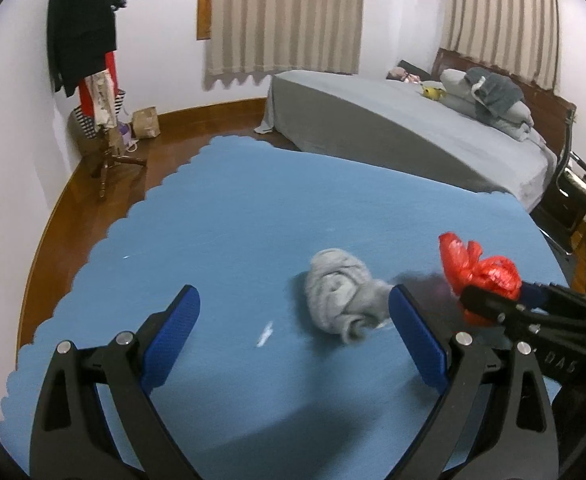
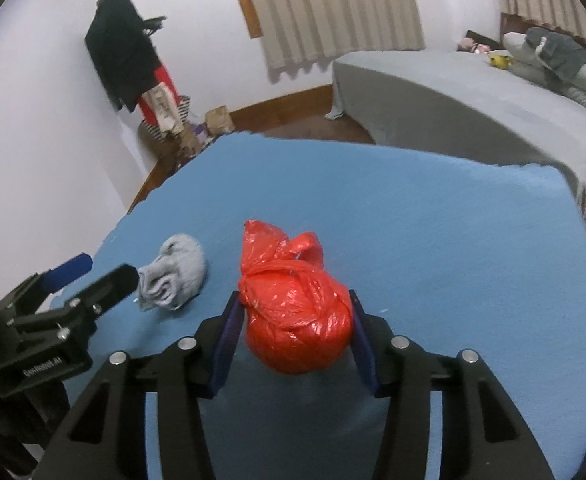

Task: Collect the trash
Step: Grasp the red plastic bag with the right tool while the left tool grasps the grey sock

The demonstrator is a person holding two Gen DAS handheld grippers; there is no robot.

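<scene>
Your right gripper (image 2: pixel 293 320) pinches the knotted red plastic bag (image 2: pixel 295 316) on the blue mat (image 2: pixel 453 240); your left gripper (image 1: pixel 293 312) is spread near the grey sock (image 1: pixel 341 296). Slippery plastic could slide free when lifted.

Red plastic bag (image 2: pixel 297 316), grey sock (image 2: pixel 175 276), blue cloth (image 2: pixel 433 240), beige striped curtains (image 1: pixel 285 16)

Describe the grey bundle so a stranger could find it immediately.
Start at the blue scallop-edged mat spread on the floor before the grey bed. Two things lie on it: a knotted red plastic bag and, to its left, the rolled grey fabric bundle. The bundle is soft, matte and ribbed, not shiny.
</scene>
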